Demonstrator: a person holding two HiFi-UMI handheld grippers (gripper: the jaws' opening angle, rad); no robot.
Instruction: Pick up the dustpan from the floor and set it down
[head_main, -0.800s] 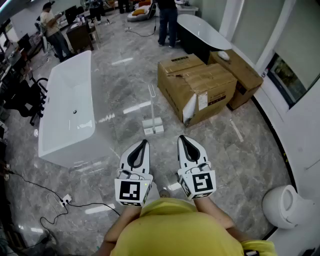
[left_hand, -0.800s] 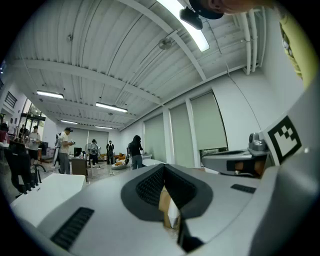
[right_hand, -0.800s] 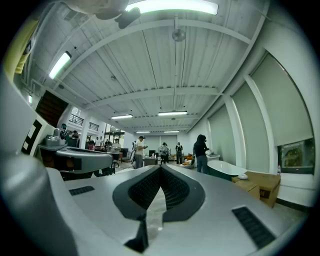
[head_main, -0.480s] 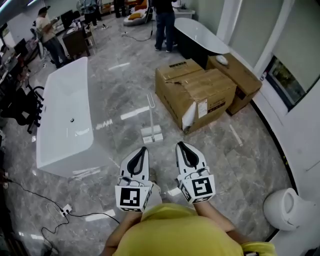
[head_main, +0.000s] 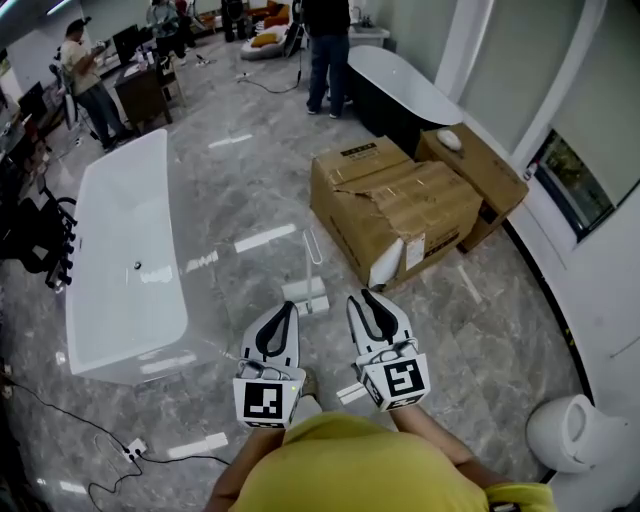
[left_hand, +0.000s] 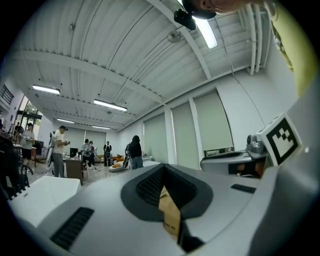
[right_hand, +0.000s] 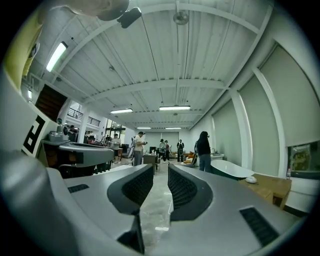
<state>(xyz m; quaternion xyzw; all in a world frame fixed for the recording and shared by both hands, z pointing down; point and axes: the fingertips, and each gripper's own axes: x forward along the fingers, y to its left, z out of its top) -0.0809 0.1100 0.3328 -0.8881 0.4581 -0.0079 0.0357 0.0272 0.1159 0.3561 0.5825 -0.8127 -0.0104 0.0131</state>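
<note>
2 grippers hang level before me: the left gripper (head_main: 286, 309) has its jaws together and empty, and the right gripper (head_main: 366, 299) is narrowly parted around nothing. The dustpan (head_main: 305, 294) rests on the floor (head_main: 230, 200) just ahead of both, handle upright, near a cardboard box (head_main: 400, 205).

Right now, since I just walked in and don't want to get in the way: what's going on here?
A person in a yellow shirt holds a gripper in each hand, both level above the floor. The left gripper is shut and empty; the right gripper has its jaws apart, also empty. The dustpan stands on the floor just ahead of them, untouched.
</note>
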